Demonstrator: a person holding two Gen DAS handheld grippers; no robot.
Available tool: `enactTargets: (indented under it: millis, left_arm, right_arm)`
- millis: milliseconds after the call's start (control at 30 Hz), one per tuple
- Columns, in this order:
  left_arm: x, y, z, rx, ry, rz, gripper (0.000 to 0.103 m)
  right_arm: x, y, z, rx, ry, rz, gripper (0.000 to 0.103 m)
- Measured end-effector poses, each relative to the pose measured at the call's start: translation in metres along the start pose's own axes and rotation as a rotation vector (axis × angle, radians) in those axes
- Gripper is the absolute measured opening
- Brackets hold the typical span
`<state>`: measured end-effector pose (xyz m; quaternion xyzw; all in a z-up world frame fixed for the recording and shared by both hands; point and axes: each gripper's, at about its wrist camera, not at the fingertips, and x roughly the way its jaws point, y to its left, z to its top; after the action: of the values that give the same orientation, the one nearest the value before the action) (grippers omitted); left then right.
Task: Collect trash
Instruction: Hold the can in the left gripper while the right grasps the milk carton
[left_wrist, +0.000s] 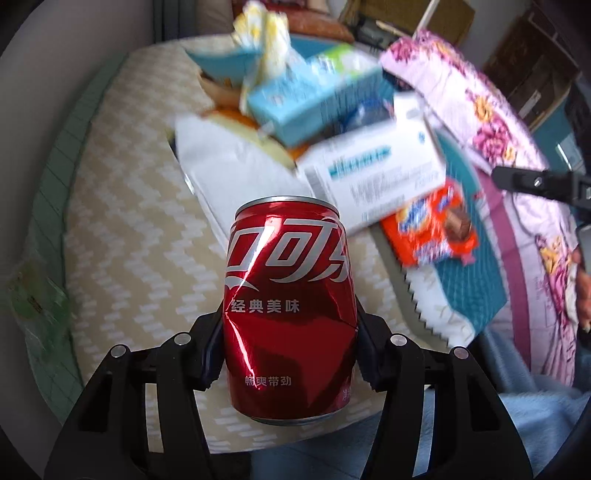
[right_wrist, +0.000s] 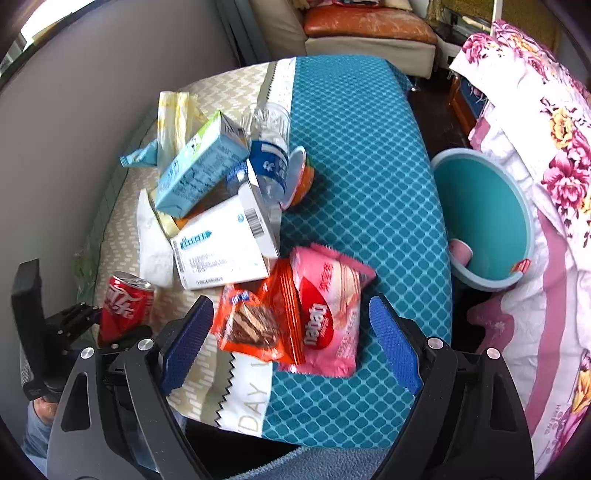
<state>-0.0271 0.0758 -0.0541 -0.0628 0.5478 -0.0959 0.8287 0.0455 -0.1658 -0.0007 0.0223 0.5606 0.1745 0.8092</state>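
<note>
A dented red cola can (left_wrist: 288, 306) sits upright between the fingers of my left gripper (left_wrist: 290, 332), whose pads press on both its sides. In the right wrist view the same can (right_wrist: 125, 302) and the left gripper (right_wrist: 92, 321) are at the lower left, over the beige patterned part of the table. My right gripper (right_wrist: 290, 301) stands open just above an orange snack packet (right_wrist: 255, 317) and a pink snack packet (right_wrist: 328, 310), touching neither. A teal waste bin (right_wrist: 487, 214) stands beside the table on the right.
A pile lies behind the can: a white box (right_wrist: 221, 251), a light blue carton (right_wrist: 199, 173), a clear plastic bottle (right_wrist: 269, 155), a white tissue (right_wrist: 155, 240) and a yellowish bag (right_wrist: 177, 114). Floral bedding (right_wrist: 546, 147) lies right of the bin, and a wall runs along the left.
</note>
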Motion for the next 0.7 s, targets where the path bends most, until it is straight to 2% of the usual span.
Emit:
enactTargets:
  millis: [233,400,467,533,600,633,700]
  left_arm:
    - [-0.024,0.042,0.036,-0.106,-0.124,0.014,0.059]
    - [-0.037,0.068,0.057,-0.153,-0.178,0.025,0.059]
    - [-0.038,0.074,0.065,-0.162,-0.19,0.024,0.059]
    - [-0.037,0.084,0.071,-0.175,-0.191,0.015,0.059]
    - [-0.035,0.09,0.073,-0.171,-0.182,0.01,0.059]
    - [-0.032,0.09,0.074,-0.165,-0.175,0.008,0.059]
    - [-0.026,0.094,0.077,-0.151,-0.162,0.003,0.059]
  right_arm:
    - [0.003,0.025,0.03,-0.01,-0.037,0.064,0.082]
    - [0.015,0.033,0.058,0.008,-0.045,0.067,0.082]
    - [0.02,0.04,0.069,-0.025,-0.049,0.049,0.082]
    - [0.026,0.056,0.078,-0.144,-0.039,-0.008,0.082]
    - [0.032,0.075,0.086,-0.321,-0.002,-0.077,0.082]
    - [0.038,0.092,0.092,-0.496,0.038,-0.139,0.082]
    - [0.042,0.105,0.096,-0.64,0.068,-0.168,0.082]
